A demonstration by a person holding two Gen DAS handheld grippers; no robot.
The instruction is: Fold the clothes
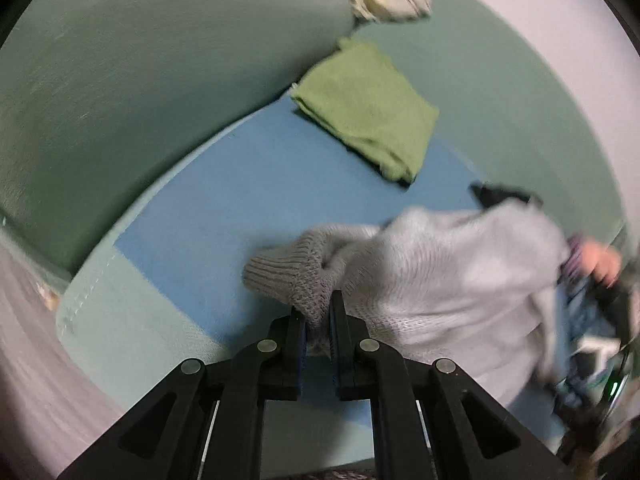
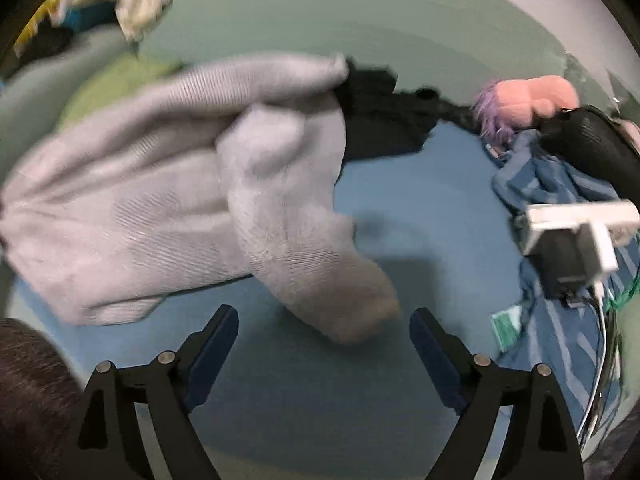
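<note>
Left gripper (image 1: 318,320), tilted steeply down, pinches the grey knit sweater (image 1: 420,276) by its ribbed cuff over the blue mat (image 1: 224,216), while right gripper (image 2: 324,328) gapes wide, holding nothing.

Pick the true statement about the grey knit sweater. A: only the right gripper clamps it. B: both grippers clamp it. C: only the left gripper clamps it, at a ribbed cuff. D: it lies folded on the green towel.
C: the left gripper is shut on the grey knit sweater at its ribbed cuff, while the right gripper stands open and grips nothing.
</note>
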